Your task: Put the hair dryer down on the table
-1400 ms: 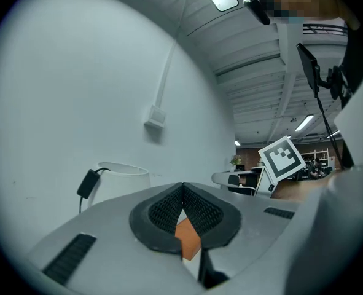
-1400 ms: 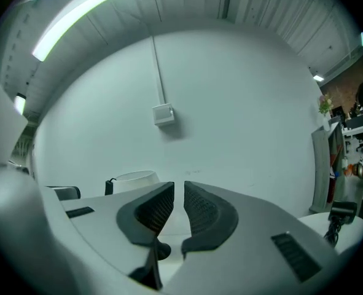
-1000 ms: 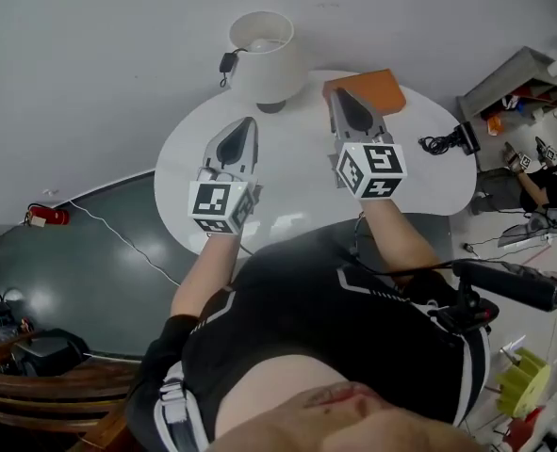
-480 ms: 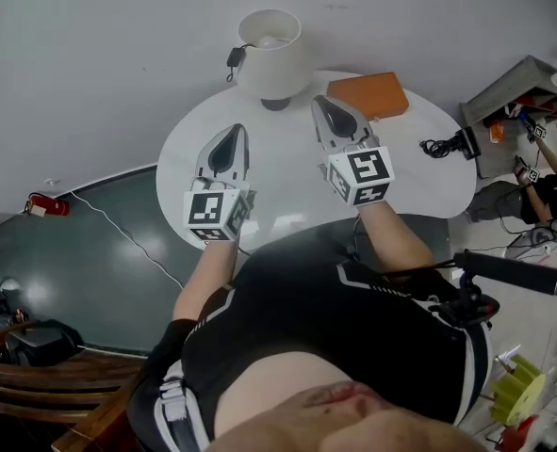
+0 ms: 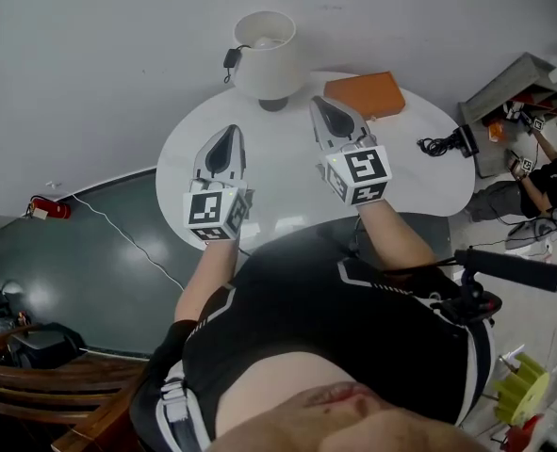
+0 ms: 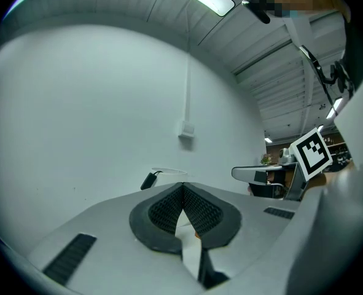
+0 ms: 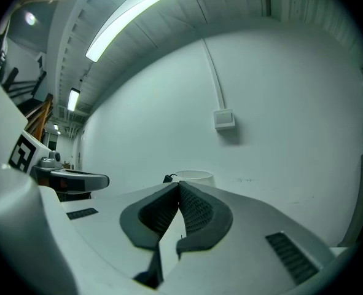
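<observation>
- My left claw is shut and holds nothing.
- My right claw is shut and empty too.
- The hair dryer lies by the table's right edge, well apart from both.

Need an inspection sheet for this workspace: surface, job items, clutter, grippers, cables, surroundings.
Surface: round white table, mostly bare.
Job's things: nothing seen; no hair dryer identifiable.
Clutter: white shaded lamp and flat orange box at the table's far edge.
Grippers: left gripper and right gripper both shut, empty, over the table.
Cables: black coiled cord near the table's right edge; thin white cable on the floor.
Surroundings: dark green floor, grey wall.
</observation>
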{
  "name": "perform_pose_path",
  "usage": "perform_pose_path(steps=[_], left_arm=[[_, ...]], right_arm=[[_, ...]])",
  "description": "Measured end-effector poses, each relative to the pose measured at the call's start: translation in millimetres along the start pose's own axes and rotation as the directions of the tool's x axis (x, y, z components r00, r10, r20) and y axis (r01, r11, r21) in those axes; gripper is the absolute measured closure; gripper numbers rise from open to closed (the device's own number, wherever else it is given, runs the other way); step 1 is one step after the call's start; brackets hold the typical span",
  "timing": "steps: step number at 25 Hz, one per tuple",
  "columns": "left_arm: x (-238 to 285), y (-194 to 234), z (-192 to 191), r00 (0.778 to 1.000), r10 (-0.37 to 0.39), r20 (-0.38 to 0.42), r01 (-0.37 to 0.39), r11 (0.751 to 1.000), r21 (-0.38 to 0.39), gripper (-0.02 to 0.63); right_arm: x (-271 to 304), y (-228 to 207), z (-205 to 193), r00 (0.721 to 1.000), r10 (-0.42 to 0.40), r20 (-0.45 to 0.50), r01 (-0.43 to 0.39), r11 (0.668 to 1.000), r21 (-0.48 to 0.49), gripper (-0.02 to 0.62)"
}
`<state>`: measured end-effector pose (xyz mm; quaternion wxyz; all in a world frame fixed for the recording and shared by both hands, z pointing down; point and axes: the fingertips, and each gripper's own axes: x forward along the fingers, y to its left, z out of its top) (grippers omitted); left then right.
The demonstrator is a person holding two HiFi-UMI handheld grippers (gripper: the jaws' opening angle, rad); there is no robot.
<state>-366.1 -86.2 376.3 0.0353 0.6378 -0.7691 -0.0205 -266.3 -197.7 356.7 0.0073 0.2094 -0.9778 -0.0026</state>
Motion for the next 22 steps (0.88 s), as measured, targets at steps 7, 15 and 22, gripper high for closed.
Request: perform_pose_path(steps=[7, 15, 22], left_arm=[[2, -12, 9, 1.000, -0.021, 0.016, 0.021, 1.000, 0.002, 0.575], [1, -27, 9, 0.999, -0.045, 0.010, 0.046, 0.999, -0.012, 0.575], [-1, -30, 4, 0.999, -0.044, 0.001, 0.044, 0.999, -0.018, 0.575]], right_arm=[[-6, -9, -4, 1.000, -0.019, -0.006, 0.019, 1.000, 0.000, 0.566], [-13, -10, -4, 1.000, -0.025, -0.013, 0.025, 1.000, 0.002, 0.566], [-15, -9, -5, 0.999, -0.030, -0.014, 0.030, 1.000, 0.008, 0.566]])
